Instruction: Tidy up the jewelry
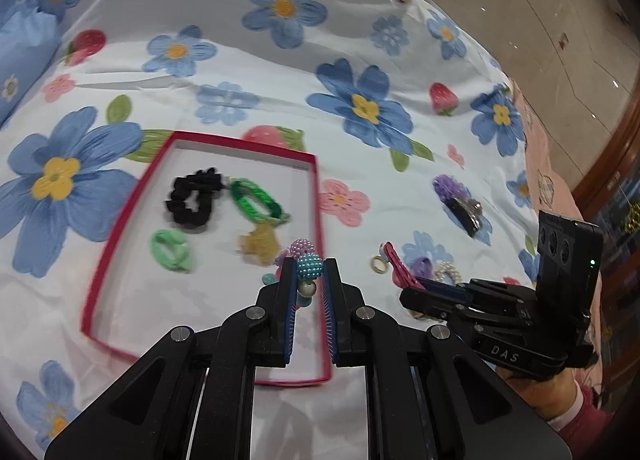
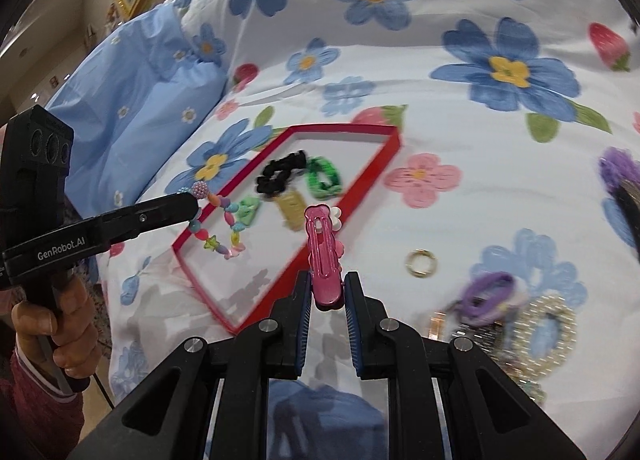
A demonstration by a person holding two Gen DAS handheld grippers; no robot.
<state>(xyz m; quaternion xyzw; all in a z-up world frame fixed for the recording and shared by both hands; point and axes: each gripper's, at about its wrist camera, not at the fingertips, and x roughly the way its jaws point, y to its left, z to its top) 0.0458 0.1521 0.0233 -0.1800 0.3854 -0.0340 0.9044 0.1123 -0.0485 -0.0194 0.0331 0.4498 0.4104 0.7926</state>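
Two pieces are in my tongs at once, both carried over the red tray [image 2: 394, 147] on the flowered bedspread [image 1: 280, 71]. My left gripper [image 1: 310, 266] is pinched narrow on the bead bracelet [image 1: 309, 264]; it is light and limp, dangling in a loop, so I hold it by the big pearly balls. My right gripper [image 2: 328, 280] clamps the pink hair clip [image 2: 322, 256] by its hinged end; stiff, glossy plastic, probably slippery.
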